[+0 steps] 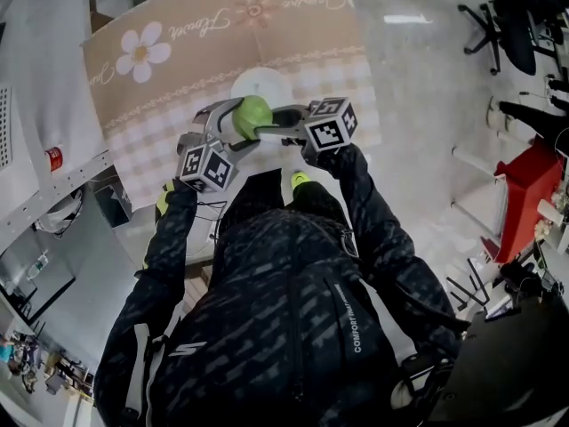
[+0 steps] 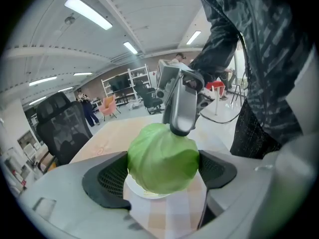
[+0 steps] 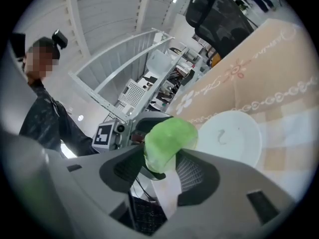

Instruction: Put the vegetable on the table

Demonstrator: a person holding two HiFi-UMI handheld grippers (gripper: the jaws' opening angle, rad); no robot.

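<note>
A round green cabbage (image 1: 253, 114) hangs just above the white plate (image 1: 264, 82) on the flowered tablecloth (image 1: 267, 34). My left gripper (image 1: 238, 124) is shut on the cabbage. In the left gripper view the cabbage (image 2: 162, 158) fills the gap between both pads, over the plate (image 2: 144, 191). My right gripper (image 1: 268, 123) reaches in from the right. One of its fingers (image 2: 182, 108) rests on top of the cabbage. In the right gripper view the cabbage (image 3: 167, 138) sits at the tips of my right gripper (image 3: 162, 163), whose jaws stand wide. The plate (image 3: 234, 133) lies beyond.
The table's near edge runs just in front of the person's body. A metal shelf rack (image 1: 44, 194) and a grey bin (image 1: 111, 205) stand at the left. Office chairs (image 1: 516, 16) and a red stand (image 1: 524, 185) are on the floor at the right.
</note>
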